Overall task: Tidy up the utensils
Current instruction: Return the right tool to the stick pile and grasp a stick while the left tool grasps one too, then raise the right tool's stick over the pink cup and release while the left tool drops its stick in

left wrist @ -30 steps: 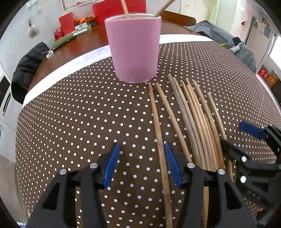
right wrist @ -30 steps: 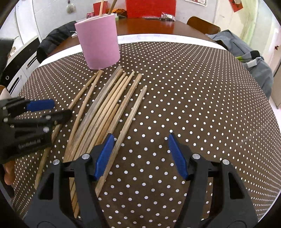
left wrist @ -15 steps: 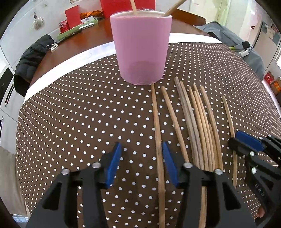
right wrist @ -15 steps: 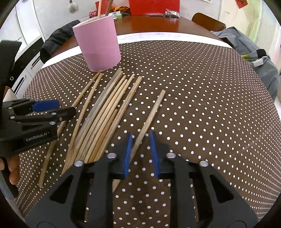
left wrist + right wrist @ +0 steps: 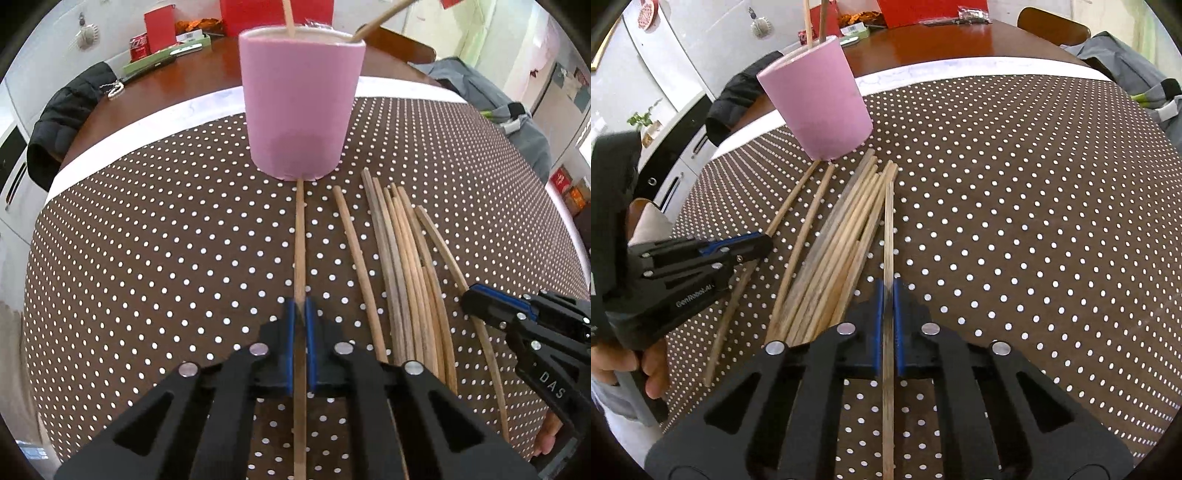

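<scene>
Left wrist: gripper [image 5: 300,325] newly clamping chopstick [image 5: 299,240]

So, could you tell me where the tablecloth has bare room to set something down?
Free: the dotted cloth left of the left gripper's chopstick, and the wide stretch right of the right gripper's chopstick. Crowded: the chopstick row below the pink cup.

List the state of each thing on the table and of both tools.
Left tool: shut on one chopstick.
Right tool: shut on another chopstick.
Pink cup: upright, two sticks inside.
Loose chopsticks: lying flat on the dotted cloth.
</scene>
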### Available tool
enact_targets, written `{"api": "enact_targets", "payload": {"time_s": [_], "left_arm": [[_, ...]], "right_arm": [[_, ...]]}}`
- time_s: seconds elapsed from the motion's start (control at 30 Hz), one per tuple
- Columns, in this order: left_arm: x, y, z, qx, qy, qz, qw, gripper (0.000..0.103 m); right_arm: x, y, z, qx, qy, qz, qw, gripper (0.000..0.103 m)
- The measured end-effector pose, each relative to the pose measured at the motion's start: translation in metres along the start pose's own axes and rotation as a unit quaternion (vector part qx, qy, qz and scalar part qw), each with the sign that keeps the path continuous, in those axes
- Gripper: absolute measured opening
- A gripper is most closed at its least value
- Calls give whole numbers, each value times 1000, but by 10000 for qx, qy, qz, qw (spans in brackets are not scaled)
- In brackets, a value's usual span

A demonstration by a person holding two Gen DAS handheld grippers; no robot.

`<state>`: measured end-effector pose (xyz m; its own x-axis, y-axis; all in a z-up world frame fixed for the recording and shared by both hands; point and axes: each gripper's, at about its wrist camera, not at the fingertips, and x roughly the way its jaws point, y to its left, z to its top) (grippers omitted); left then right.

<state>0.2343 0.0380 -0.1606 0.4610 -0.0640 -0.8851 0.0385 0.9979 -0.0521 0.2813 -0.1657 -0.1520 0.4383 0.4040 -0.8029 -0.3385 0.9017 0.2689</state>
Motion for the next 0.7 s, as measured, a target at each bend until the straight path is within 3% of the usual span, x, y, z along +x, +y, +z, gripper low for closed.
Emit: {"api": "enact_targets", "payload": {"time_s": [0.43,0.57,0.7], "left_arm": [[-56,2,-3,-221,-1003,-284,9943,6],[-81,-1,-1,-306,-1615,-410,9855,6],[-105,-1,4,-502,-2401,-430,9685,6]], "right_arm": [[-46,4,12,-45,-896,713,9934,6],[-61,11,19,-195,-1191,889,9887,6],[-72,25,35,-437,-1453,1020,9832,6]]}}
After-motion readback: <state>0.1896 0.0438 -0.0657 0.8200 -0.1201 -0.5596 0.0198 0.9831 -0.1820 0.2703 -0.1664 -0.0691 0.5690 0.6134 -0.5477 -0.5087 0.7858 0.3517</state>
